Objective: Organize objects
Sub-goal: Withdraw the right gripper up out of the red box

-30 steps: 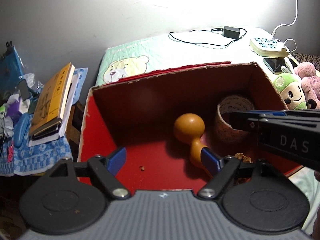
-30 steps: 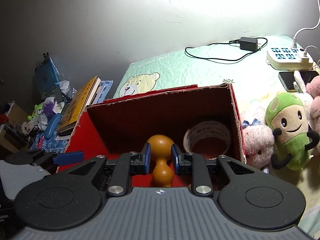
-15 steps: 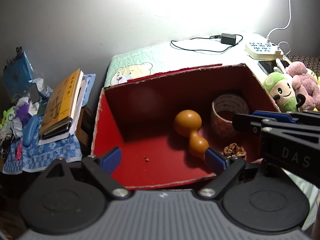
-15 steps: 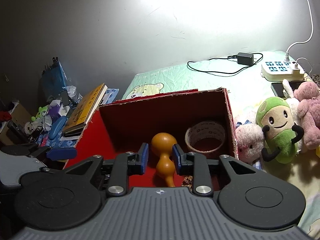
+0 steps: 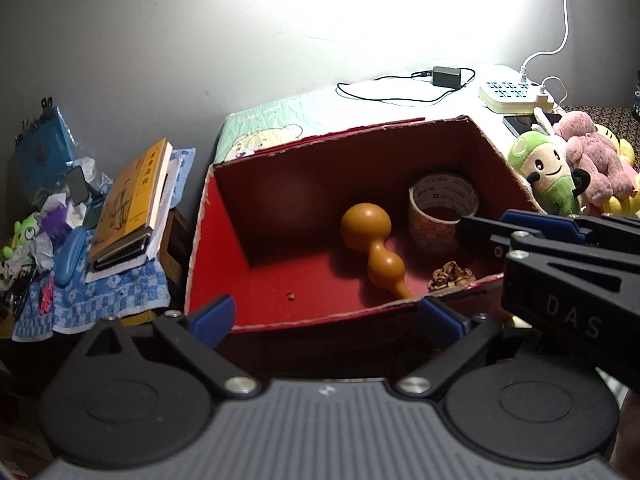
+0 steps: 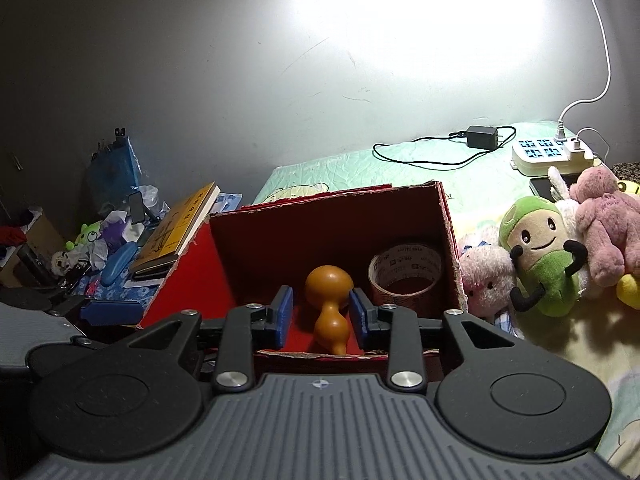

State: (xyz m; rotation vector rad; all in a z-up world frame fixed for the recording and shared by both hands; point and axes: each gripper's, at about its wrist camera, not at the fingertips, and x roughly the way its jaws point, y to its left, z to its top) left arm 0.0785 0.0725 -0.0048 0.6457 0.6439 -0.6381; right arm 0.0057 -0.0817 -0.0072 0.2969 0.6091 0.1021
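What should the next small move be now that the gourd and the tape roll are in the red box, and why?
Probably swing the right gripper toward the green plush toy. The gourd and tape roll lie in the red box, free of both grippers; the left gripper is opening, and the toy lies outside.

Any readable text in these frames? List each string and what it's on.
"DAS": on the right gripper, side of its body; the rest is cut off.
Yellow book: cover characters too blurred to read.
Tape roll: printed wrap too small to read.
Power strip: no legible markings.
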